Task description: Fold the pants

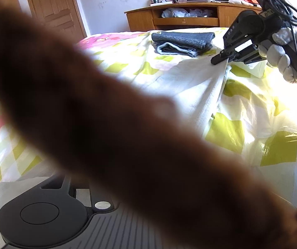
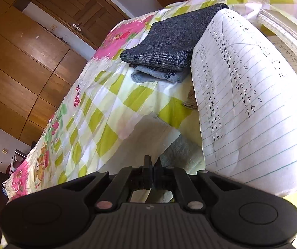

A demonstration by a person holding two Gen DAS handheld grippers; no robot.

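Observation:
White pants (image 1: 200,87) lie on the checked bedspread (image 1: 242,108). My right gripper (image 1: 221,59) is shut on a raised corner of the white pants and lifts it into a ridge; in the right wrist view the shut fingertips (image 2: 153,166) pinch the white cloth (image 2: 148,137). A blurred brown shape (image 1: 106,124) close to the lens covers most of the left wrist view and hides my left gripper's fingers. A folded dark grey pair of pants (image 1: 182,41) lies at the far side of the bed (image 2: 169,41).
A lined sheet of paper with handwriting (image 2: 252,103) curves up at the right of the right wrist view. A wooden TV cabinet (image 1: 190,16) stands behind the bed. Wooden wardrobe doors (image 2: 23,62) stand to the left.

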